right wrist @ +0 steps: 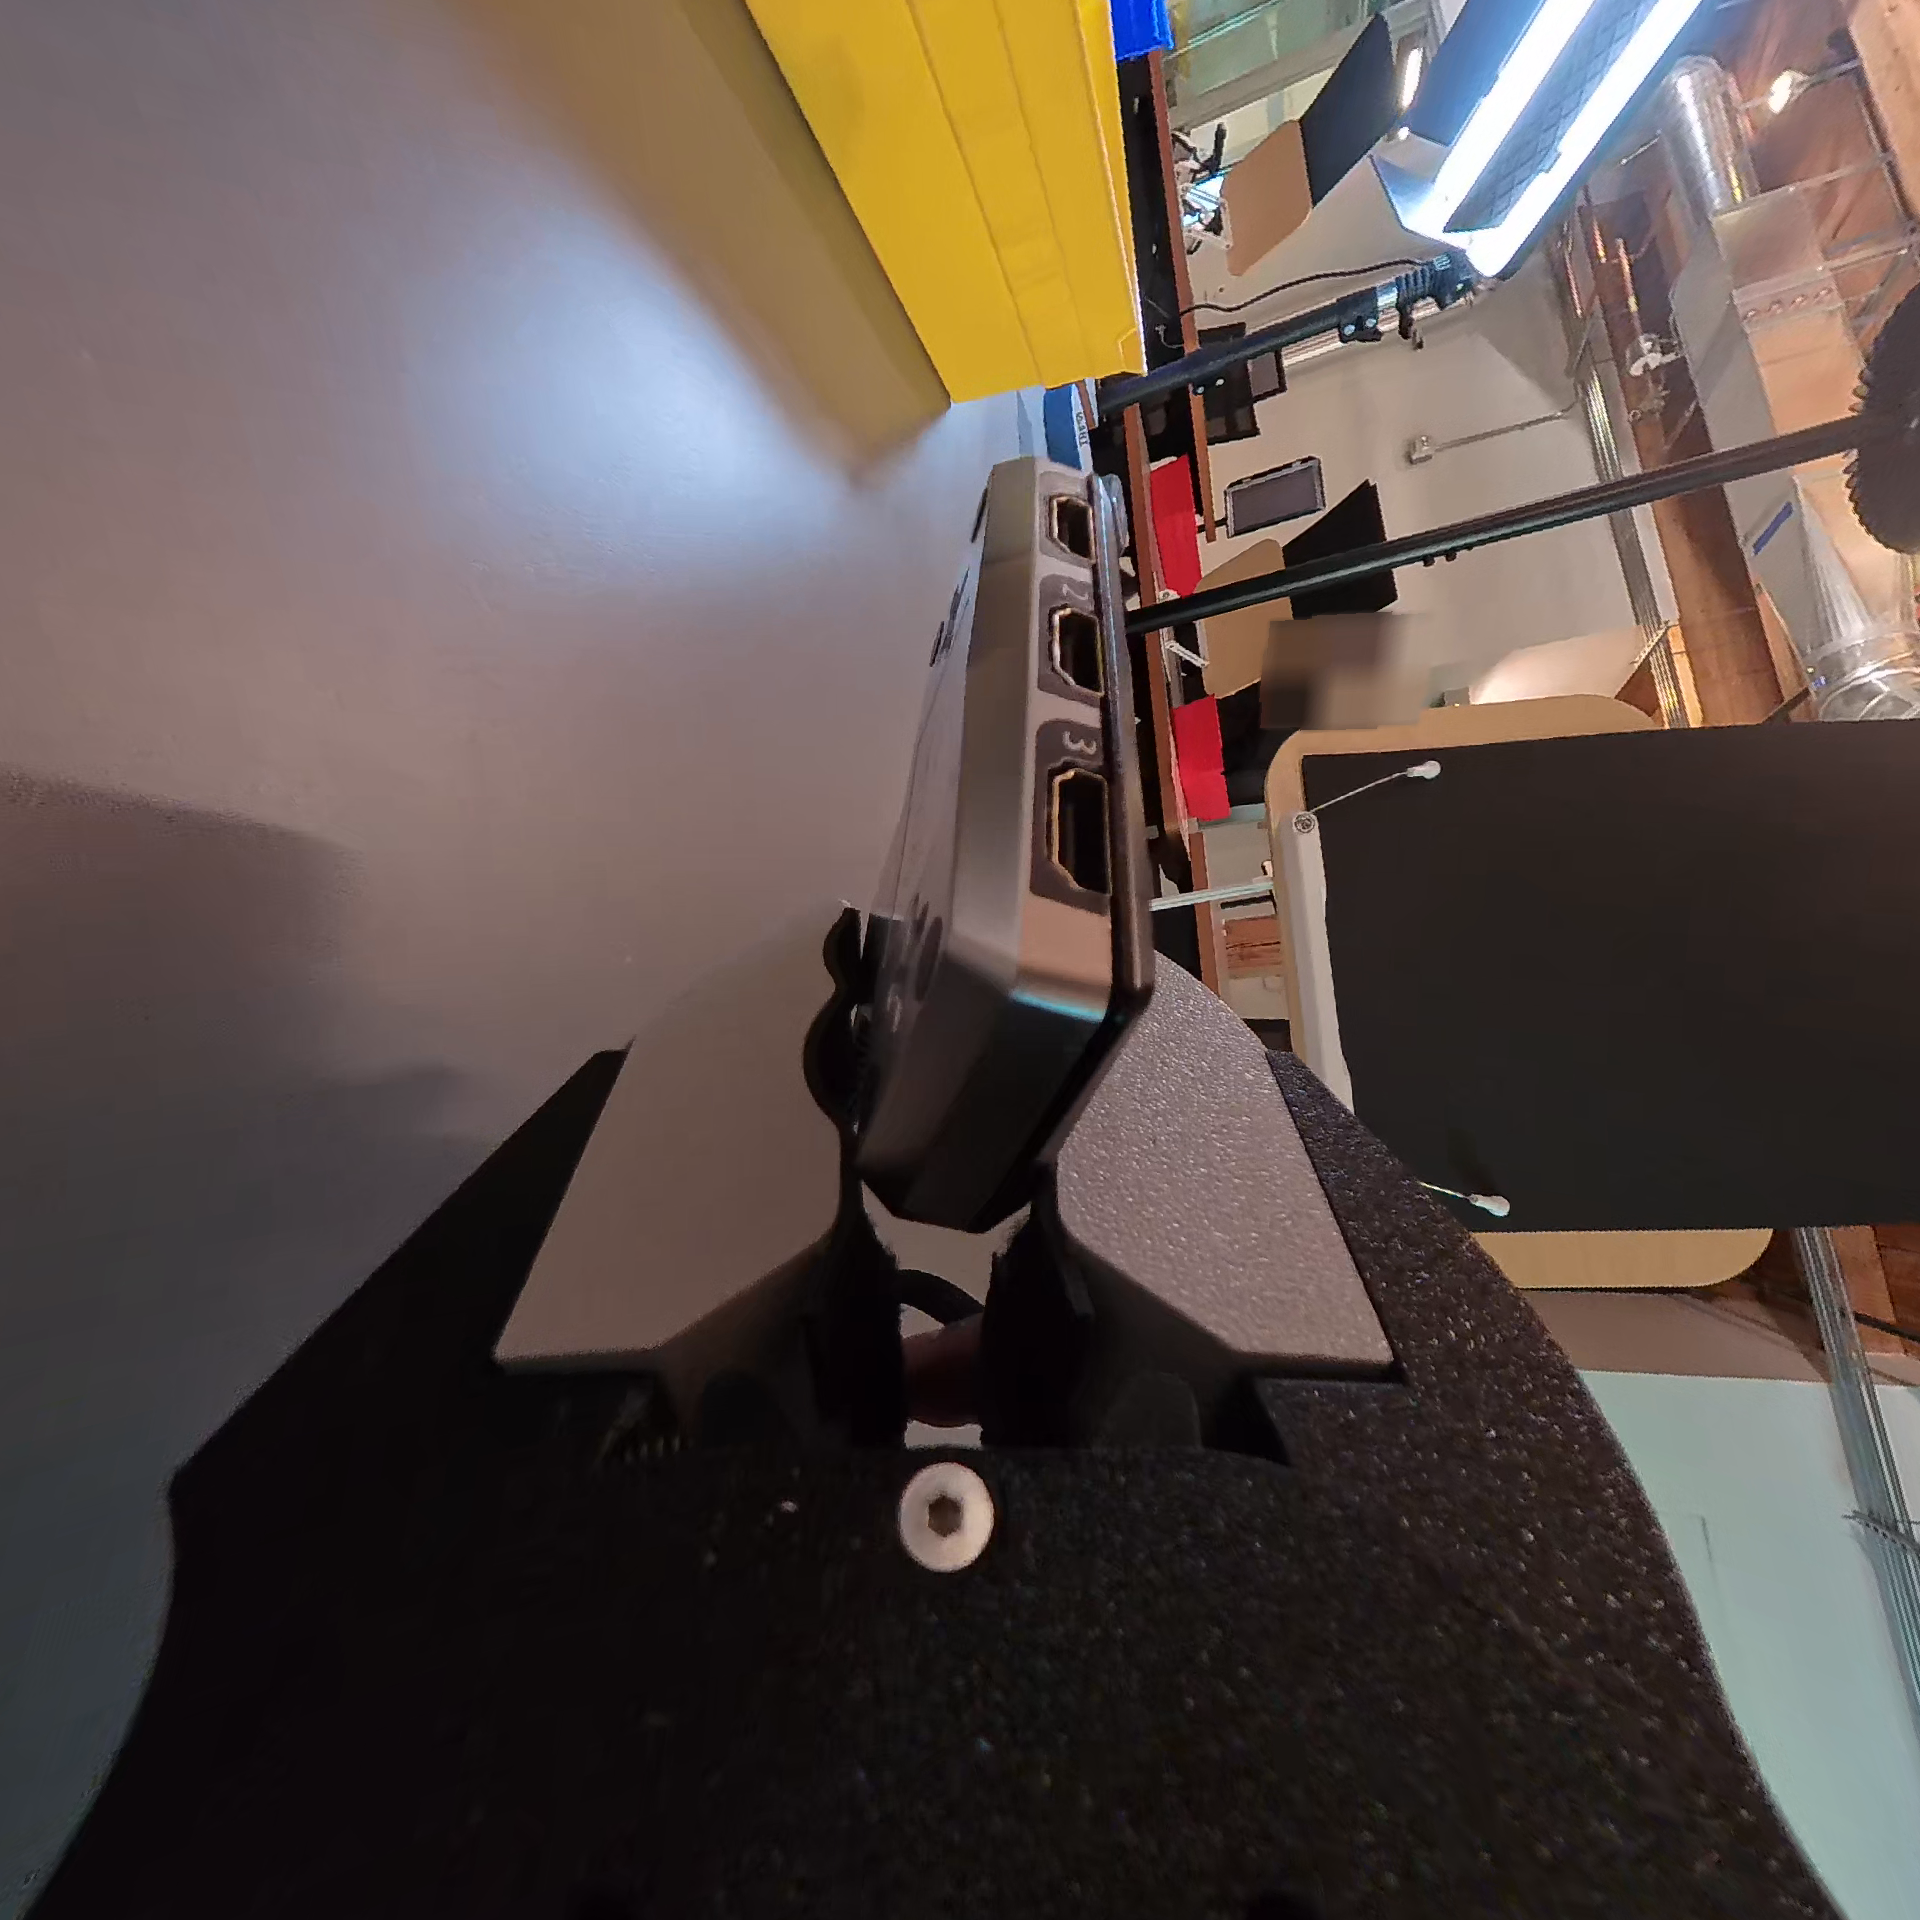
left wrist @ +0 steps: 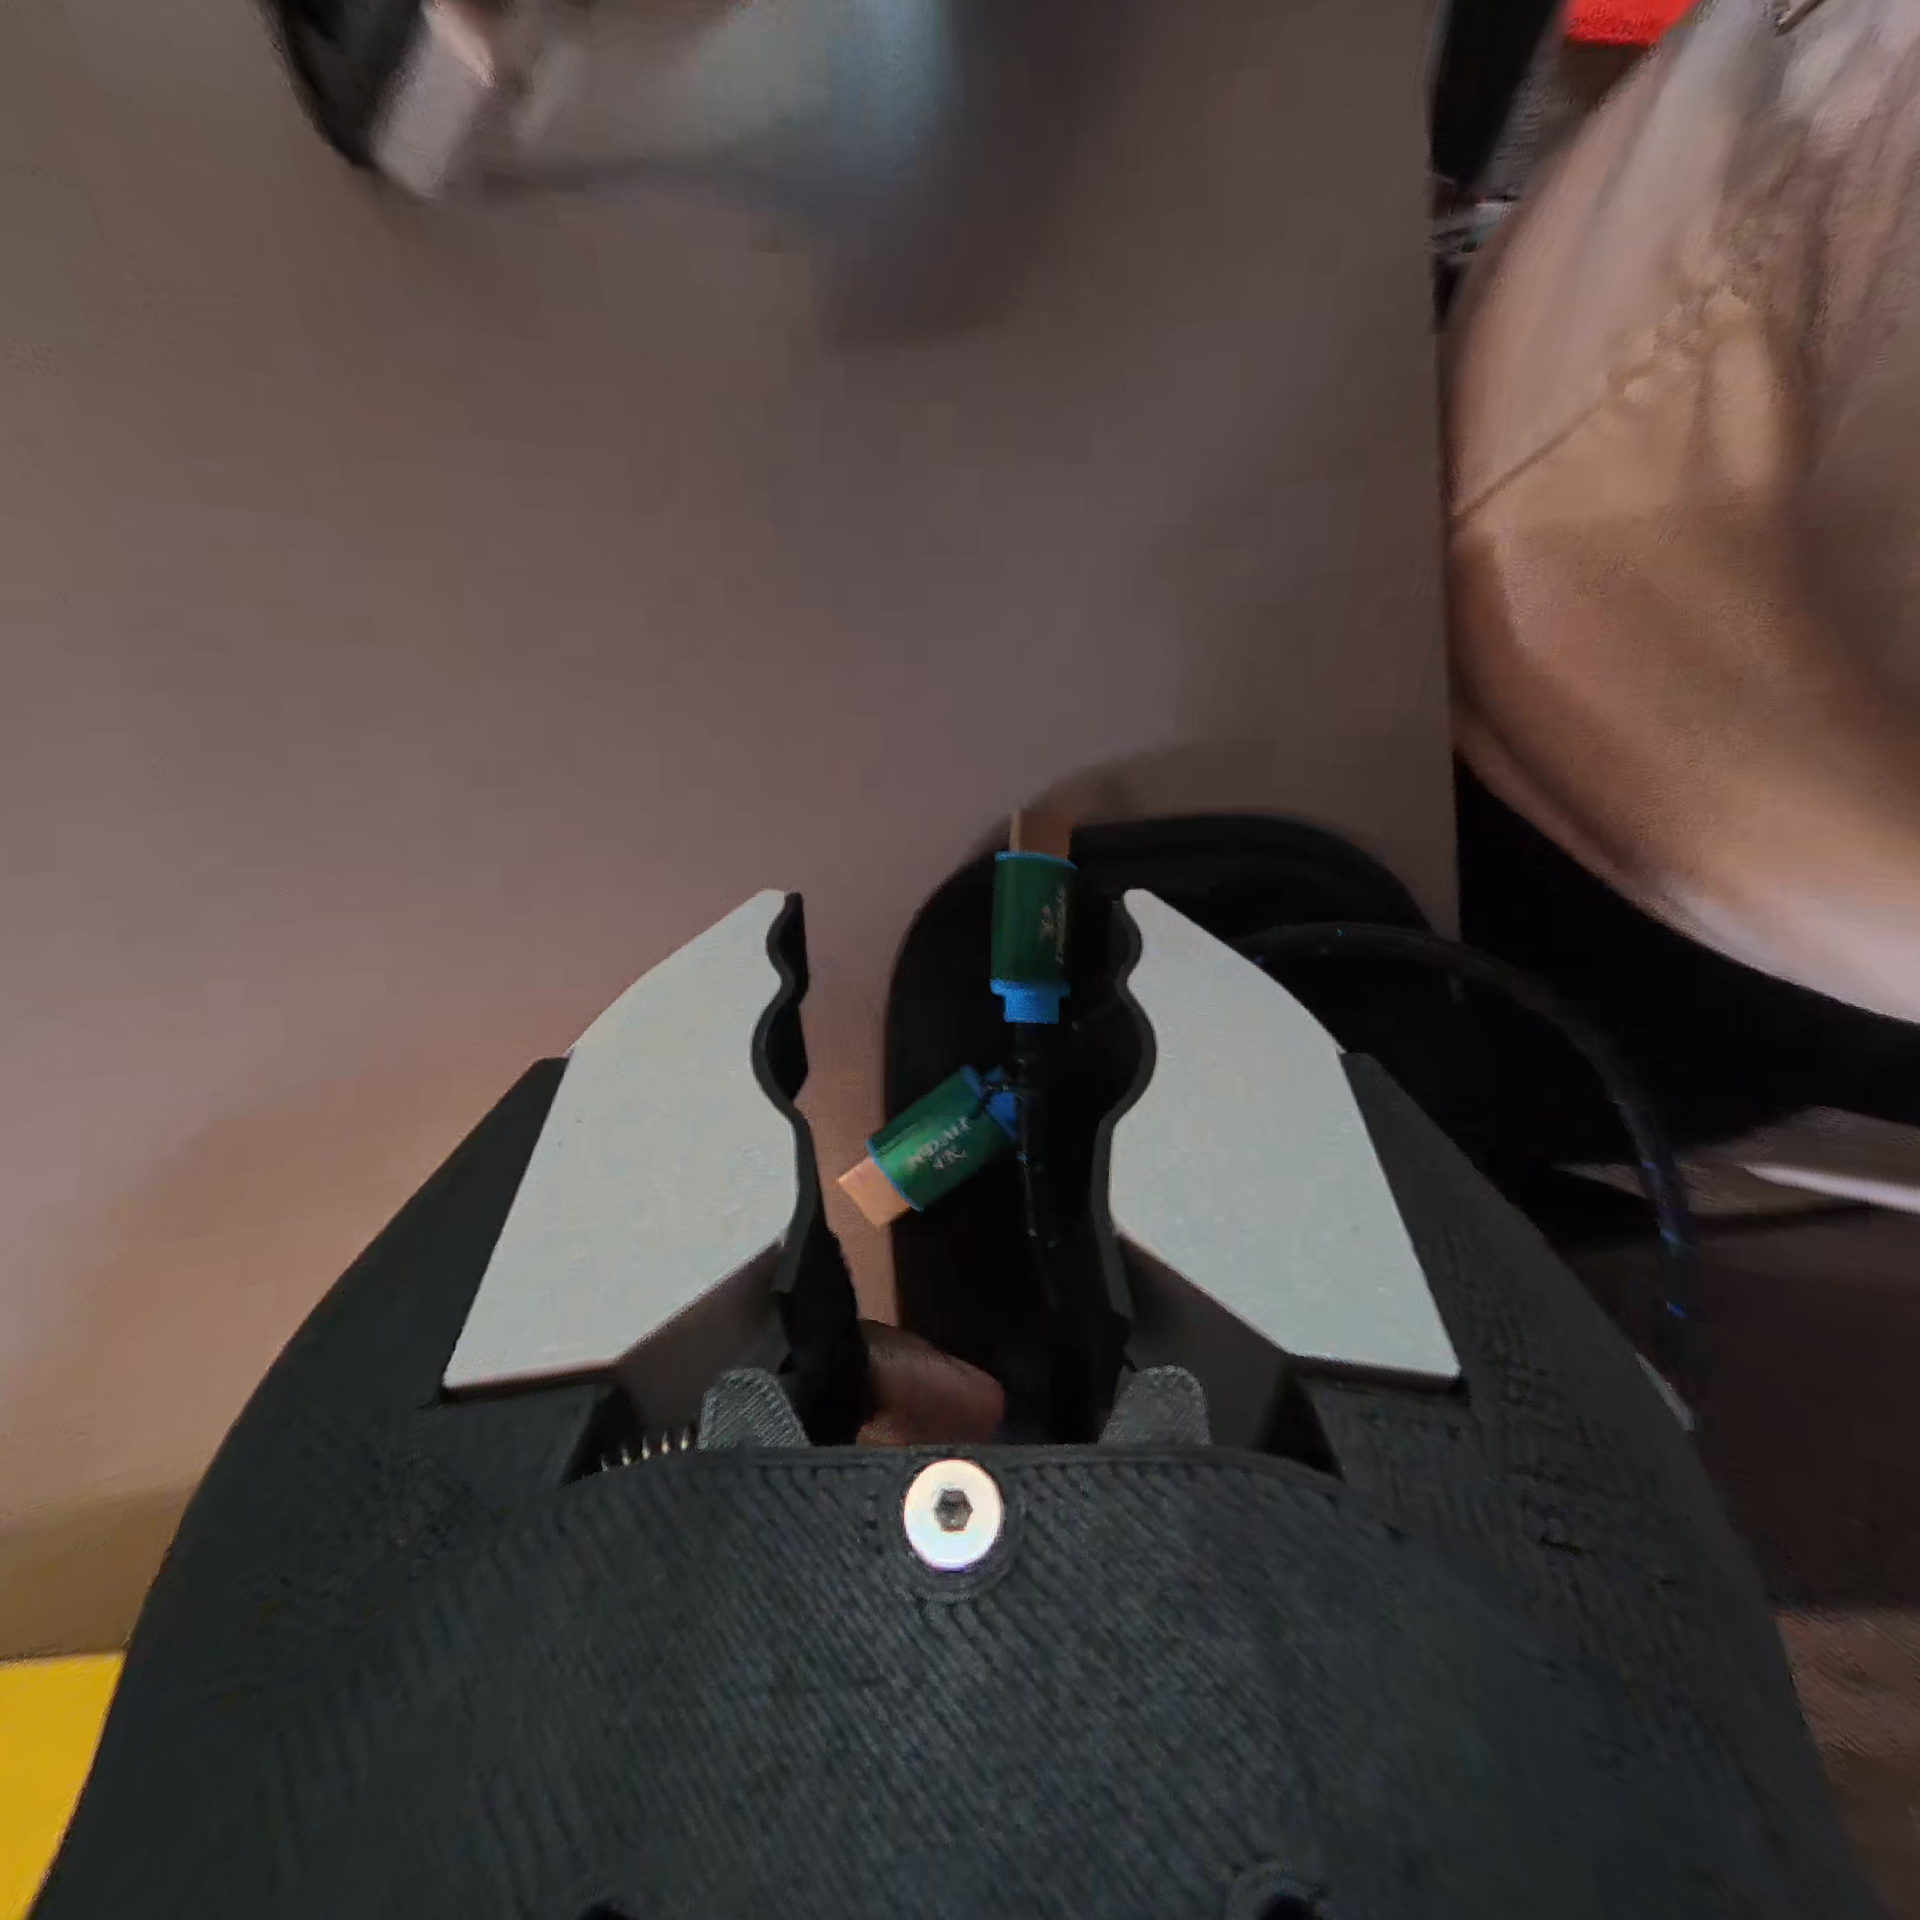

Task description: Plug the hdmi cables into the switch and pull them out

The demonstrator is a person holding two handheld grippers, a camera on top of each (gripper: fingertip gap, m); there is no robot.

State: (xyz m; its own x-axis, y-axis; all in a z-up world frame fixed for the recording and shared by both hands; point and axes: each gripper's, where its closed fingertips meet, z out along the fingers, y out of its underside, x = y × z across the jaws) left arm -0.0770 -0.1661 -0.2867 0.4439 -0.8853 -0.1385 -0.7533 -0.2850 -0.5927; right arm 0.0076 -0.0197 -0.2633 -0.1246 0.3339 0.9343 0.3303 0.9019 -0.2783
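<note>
The right tool (right wrist: 961, 1049) is clenched on one end of the HDMI switch (right wrist: 1003, 831), holding it on edge so its row of three gold-rimmed ports (right wrist: 1081, 826) faces out clear of the desk (right wrist: 416, 623); all three are empty, so no plugging has begun. That grip probably serves to brace the box against the push of a connector. The left tool (left wrist: 961, 997) hangs released, jaws spread, above two green HDMI plugs (left wrist: 935, 1148) with blue collars lying on a coil of black cable (left wrist: 1299, 935). The nearer plug points its copper tip to the lower left, the farther (left wrist: 1031, 920) points away. The far desk is blurred, so what lies there I cannot tell.
</note>
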